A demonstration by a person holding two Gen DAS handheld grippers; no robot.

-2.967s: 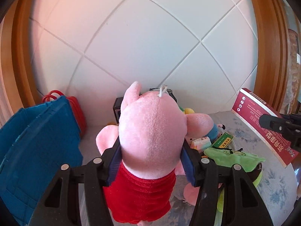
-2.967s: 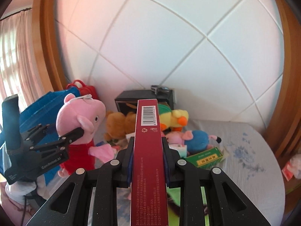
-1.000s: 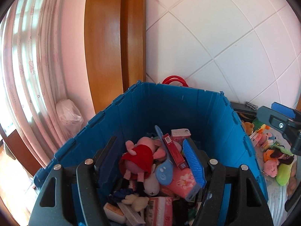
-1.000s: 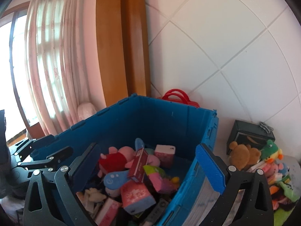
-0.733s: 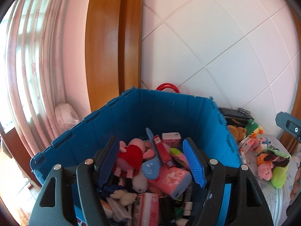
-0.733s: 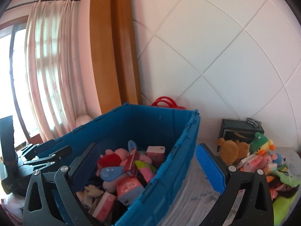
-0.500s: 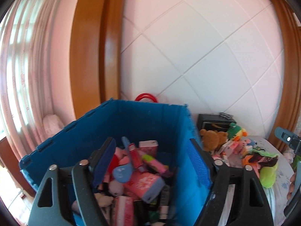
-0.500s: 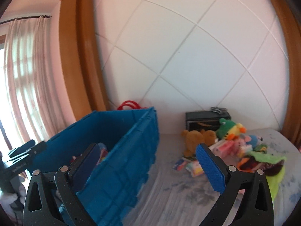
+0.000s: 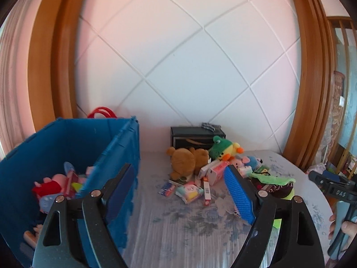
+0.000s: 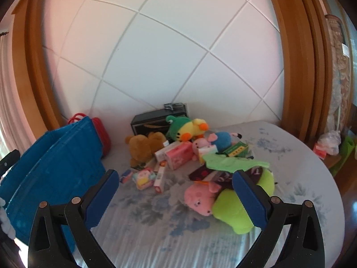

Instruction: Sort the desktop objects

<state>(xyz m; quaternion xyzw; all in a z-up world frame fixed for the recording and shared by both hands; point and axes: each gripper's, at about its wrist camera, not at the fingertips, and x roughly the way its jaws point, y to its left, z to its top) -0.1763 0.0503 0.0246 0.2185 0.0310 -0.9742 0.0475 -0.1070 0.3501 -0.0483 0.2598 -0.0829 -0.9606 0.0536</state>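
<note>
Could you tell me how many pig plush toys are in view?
3: red-dressed pig in the blue bin, blue-bodied pig mid-pile on the table, pink pig nearest the right gripper. Others may be buried.

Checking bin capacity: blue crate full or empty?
Partly full: blue crate holds pig plush and boxes, well below the rim.

Both pictures are bright with daylight from the left. The edges bend round, the corners are black, everything looks slightly blurry.

right gripper [image 10: 176,195], jaws apart, over toys [image 10: 200,198]
</note>
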